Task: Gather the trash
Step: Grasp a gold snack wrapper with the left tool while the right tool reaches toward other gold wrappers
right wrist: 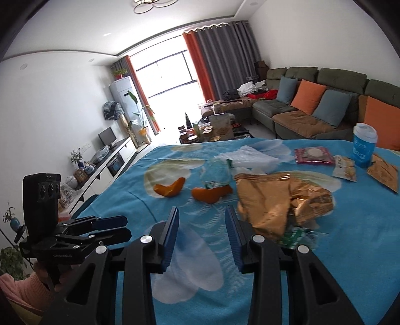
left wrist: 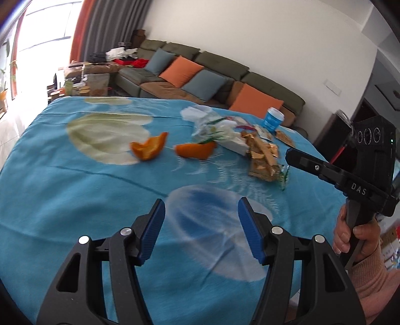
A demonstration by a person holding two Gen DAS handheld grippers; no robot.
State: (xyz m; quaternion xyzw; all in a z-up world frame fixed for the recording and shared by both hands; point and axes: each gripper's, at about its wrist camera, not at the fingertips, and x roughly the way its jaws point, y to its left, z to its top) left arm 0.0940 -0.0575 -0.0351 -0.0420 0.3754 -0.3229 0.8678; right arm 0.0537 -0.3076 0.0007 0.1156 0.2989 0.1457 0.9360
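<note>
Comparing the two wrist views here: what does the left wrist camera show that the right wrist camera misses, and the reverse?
Only the left wrist view shows the right gripper from the side, gripped by a hand.

Only the right wrist view shows the window, the ceiling lamp, the standing air conditioner, the monitor and a pink packet.

Both show the blue tablecloth, two orange peels, the gold wrapper, the blue cup and the sofa.

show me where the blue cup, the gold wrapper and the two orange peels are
Blue cup (right wrist: 363, 147), right wrist view, on its side wall.
Gold wrapper (right wrist: 270, 200), right wrist view, on its flat middle.
Left orange peel (left wrist: 149, 148), left wrist view, on its middle.
Right orange peel (left wrist: 195, 150), left wrist view, on its skin.
</note>
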